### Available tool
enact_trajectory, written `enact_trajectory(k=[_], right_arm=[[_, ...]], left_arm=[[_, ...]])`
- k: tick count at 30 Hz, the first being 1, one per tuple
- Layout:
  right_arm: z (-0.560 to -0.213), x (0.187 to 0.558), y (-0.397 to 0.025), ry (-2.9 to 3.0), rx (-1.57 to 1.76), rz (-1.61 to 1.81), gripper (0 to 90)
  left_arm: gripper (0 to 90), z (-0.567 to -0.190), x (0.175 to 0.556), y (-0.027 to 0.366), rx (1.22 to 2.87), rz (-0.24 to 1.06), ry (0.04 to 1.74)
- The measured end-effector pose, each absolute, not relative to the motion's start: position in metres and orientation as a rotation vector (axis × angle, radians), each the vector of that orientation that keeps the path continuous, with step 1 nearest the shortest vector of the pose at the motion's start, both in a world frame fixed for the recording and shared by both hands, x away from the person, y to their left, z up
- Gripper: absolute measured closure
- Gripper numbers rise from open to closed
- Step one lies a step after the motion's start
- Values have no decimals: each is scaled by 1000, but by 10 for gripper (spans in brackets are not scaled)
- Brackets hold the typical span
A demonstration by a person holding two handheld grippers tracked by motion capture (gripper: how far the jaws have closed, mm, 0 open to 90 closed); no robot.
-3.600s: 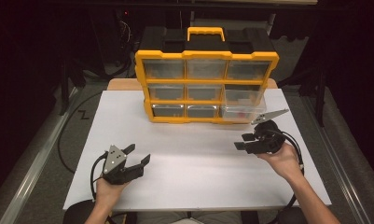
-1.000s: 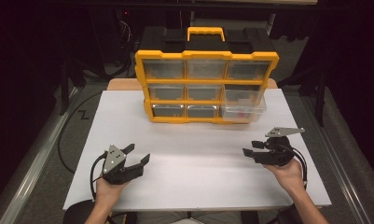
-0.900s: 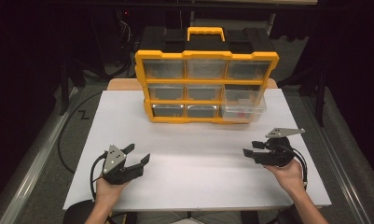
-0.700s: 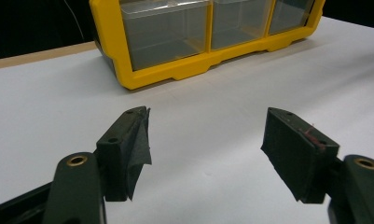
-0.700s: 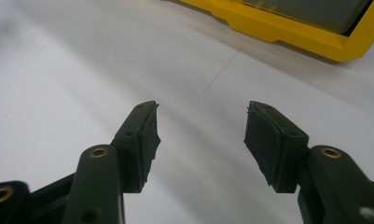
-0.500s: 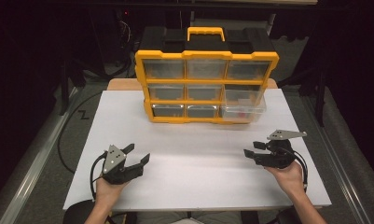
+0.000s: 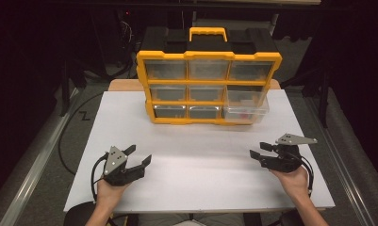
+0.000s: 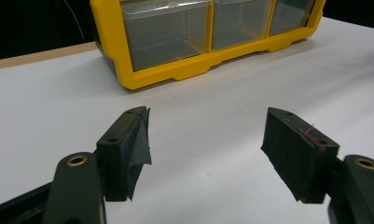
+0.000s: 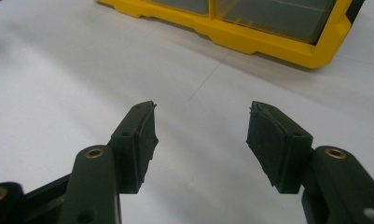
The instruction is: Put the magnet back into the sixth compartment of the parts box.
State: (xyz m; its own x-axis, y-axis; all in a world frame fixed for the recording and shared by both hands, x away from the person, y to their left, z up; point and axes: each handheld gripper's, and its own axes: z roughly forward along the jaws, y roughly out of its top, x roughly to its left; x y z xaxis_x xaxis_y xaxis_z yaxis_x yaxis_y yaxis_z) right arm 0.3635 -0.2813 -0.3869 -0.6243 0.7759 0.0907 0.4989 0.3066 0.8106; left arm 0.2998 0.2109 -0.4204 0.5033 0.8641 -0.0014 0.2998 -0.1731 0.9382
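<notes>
left gripper [image 7: 138,156]: jaws apart, empty, low over bench near edge, unmoved
drawer box [image 7: 208,80]: yellow, at bench back; bottom-right drawer [image 7: 245,107] pulled out
right gripper [image 7: 260,153]: jaws apart, empty; has drawn back from that drawer
meaning: likely reset, drawer step done or paused
bench [image 7: 196,155]: white, bare
room: dark

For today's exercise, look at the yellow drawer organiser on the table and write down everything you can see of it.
The organiser is a yellow plastic frame with a black top and a yellow carry handle. It holds nine clear drawers in three rows of three. It stands upright at the far side of the white table, front toward the person. The bottom right drawer is pulled out, with small things inside, too blurred to name. Both grippers are apart from it, open, near the table's front edge.
</notes>
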Motion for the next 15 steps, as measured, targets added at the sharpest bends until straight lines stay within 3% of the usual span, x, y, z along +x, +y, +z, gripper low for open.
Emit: enact_trajectory(k=[15], right_arm=[[-407,352,-303,2141,1143,1340,372]], left_arm=[[317,-420,299,211,1722,690,992]])
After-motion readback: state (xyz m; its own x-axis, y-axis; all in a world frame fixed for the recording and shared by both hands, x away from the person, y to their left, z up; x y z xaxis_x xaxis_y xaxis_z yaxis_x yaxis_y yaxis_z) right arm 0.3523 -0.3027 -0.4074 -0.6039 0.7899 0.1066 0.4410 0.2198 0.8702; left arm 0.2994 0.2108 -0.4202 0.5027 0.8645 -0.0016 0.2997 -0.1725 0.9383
